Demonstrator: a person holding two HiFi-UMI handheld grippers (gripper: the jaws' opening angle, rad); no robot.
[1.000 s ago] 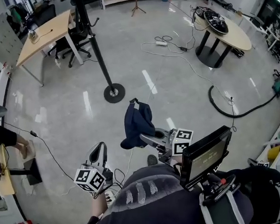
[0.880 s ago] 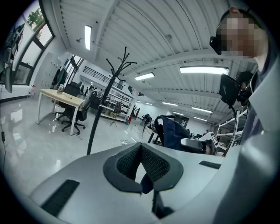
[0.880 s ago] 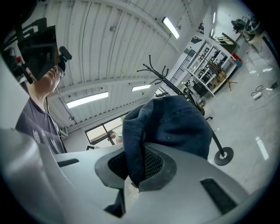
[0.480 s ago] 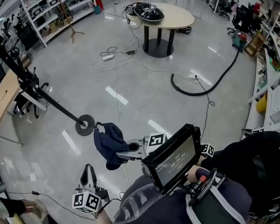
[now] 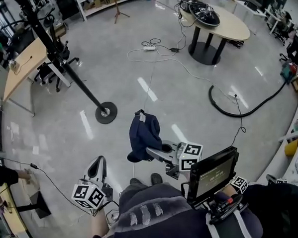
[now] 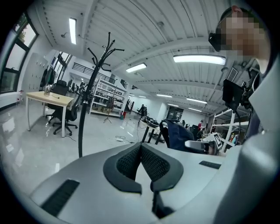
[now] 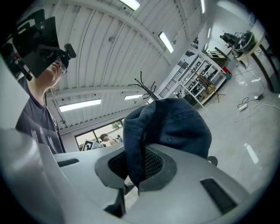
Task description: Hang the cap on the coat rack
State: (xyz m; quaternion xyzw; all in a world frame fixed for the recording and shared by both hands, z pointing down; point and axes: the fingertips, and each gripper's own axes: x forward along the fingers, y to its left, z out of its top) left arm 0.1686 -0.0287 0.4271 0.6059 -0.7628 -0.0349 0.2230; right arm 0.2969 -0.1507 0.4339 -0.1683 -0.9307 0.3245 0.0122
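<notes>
Two claws, one load: your right claw (image 5: 151,151) is clenched on the cap's (image 5: 144,132) edge, so it dangles mid-frame, probably free to hook onto the coat rack (image 5: 77,76) upper left. Your left claw (image 5: 98,162), lower left, is clenched on nothing.

My right gripper (image 5: 153,151) holds the cap (image 5: 143,133) out over the floor, near the round base of the rack (image 5: 85,90), while my left gripper (image 5: 100,163) sits low at my left, apart from both.
</notes>
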